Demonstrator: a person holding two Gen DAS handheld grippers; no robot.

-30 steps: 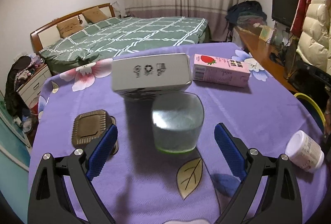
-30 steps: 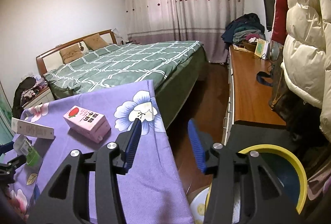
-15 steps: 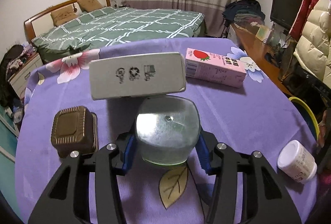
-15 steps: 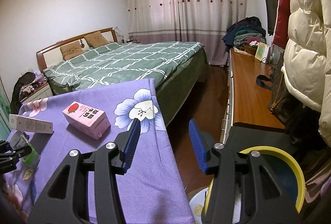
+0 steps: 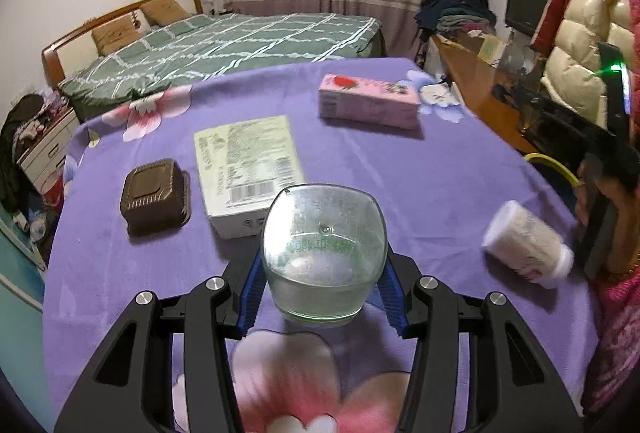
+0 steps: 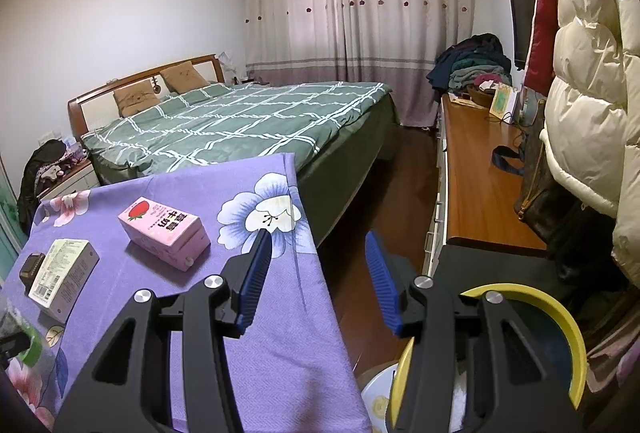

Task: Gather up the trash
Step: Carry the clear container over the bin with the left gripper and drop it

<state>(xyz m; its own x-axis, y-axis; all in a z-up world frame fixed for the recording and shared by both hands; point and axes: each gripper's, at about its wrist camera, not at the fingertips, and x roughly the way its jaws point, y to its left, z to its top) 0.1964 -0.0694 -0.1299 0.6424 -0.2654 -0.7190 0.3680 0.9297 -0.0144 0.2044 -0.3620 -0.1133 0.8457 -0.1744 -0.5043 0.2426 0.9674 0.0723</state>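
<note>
Gripping the clear plastic cup (image 5: 324, 253) in our left tongs (image 5: 322, 285), low centre of frame, we risk crushing or dropping it; right tongs (image 6: 316, 277) hang released.

Home bedroom, made bed (image 6: 240, 121), drawn curtains (image 6: 352, 17), clothes pile (image 6: 472, 67) on dresser

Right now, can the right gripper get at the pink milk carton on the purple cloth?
Probably yes. The right gripper is open and empty, and the pink milk carton lies ahead to its left on the cloth, with nothing in between.
</note>
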